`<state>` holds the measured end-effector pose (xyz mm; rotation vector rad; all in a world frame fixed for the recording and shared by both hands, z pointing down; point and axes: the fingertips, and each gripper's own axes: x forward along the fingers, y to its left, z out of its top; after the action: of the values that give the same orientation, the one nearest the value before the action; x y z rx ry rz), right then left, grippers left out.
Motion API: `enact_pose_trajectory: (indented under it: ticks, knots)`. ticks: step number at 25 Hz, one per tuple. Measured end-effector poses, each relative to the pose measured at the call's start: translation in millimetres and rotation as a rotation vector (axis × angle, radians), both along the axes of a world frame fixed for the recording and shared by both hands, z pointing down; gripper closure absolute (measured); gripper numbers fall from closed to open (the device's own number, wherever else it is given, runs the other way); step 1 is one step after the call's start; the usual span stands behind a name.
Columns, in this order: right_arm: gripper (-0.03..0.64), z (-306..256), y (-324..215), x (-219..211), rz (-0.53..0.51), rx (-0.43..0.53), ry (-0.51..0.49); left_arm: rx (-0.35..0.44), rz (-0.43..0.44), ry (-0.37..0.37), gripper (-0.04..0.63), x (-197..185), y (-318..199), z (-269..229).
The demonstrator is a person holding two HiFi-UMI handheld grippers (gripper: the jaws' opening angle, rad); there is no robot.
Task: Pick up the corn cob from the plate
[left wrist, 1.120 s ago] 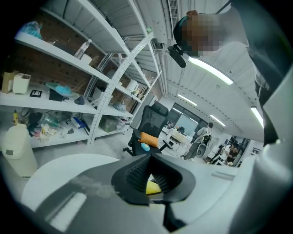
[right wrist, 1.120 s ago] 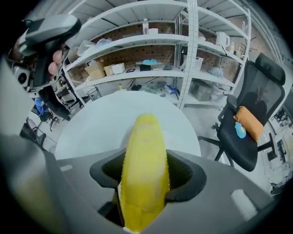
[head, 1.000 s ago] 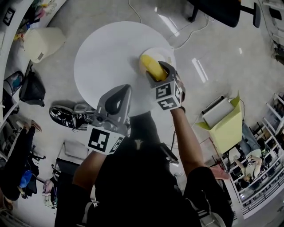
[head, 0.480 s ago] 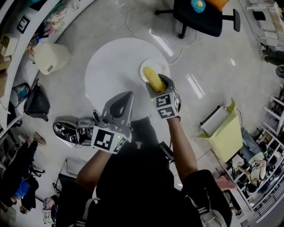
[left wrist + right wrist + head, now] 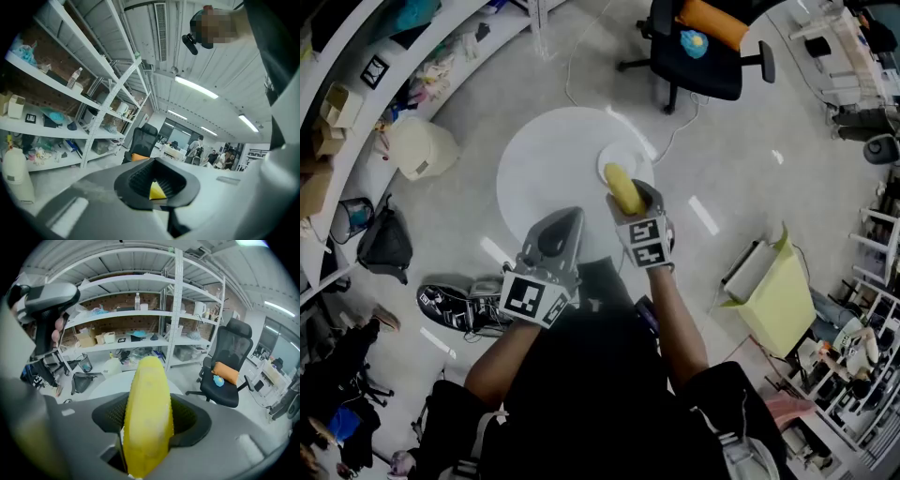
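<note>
The yellow corn cob (image 5: 623,187) is held in the air above the white plate (image 5: 617,153), which sits on the round white table (image 5: 544,169). My right gripper (image 5: 630,199) is shut on the cob, and its jaws press the cob's sides. In the right gripper view the cob (image 5: 147,394) stands up between the jaws of the right gripper (image 5: 149,425) and fills the middle. My left gripper (image 5: 555,228) hovers over the table's near edge, shut and holding nothing. In the left gripper view the left gripper (image 5: 157,187) points out level across the room.
A black office chair (image 5: 703,47) with an orange cushion stands beyond the table. A yellow-green box (image 5: 778,281) lies on the floor at right. Shelving (image 5: 356,75), a white canister (image 5: 422,145), a black bag (image 5: 384,246) and shoes (image 5: 450,305) line the left side.
Both grippers have risen well above the table, which now looks smaller and farther off. The cob has gone up with the right gripper, away from the plate.
</note>
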<state>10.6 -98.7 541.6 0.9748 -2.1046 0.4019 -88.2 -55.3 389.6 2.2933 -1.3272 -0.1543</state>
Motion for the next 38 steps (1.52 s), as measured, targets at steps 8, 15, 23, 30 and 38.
enact_pose_trajectory:
  ticks: [8, 15, 23, 30, 38]
  knots:
    - [0.357, -55, 31, -2, 0.101, 0.068, -0.091, 0.072, 0.039, 0.002, 0.592, -8, 30, -32]
    - [0.357, -96, 64, -6, 0.154, 0.139, -0.142, 0.135, 0.072, -0.006, 0.592, -15, 56, -58]
    - [0.357, -133, 99, 4, 0.221, 0.195, -0.23, 0.167, 0.11, -0.013, 0.592, -5, 81, -73]
    - [0.357, -155, 120, 18, 0.237, 0.235, -0.285, 0.177, 0.098, -0.025, 0.592, 8, 101, -80]
    - [0.357, -174, 146, 44, 0.222, 0.266, -0.359, 0.161, 0.049, -0.046, 0.592, 36, 120, -80]
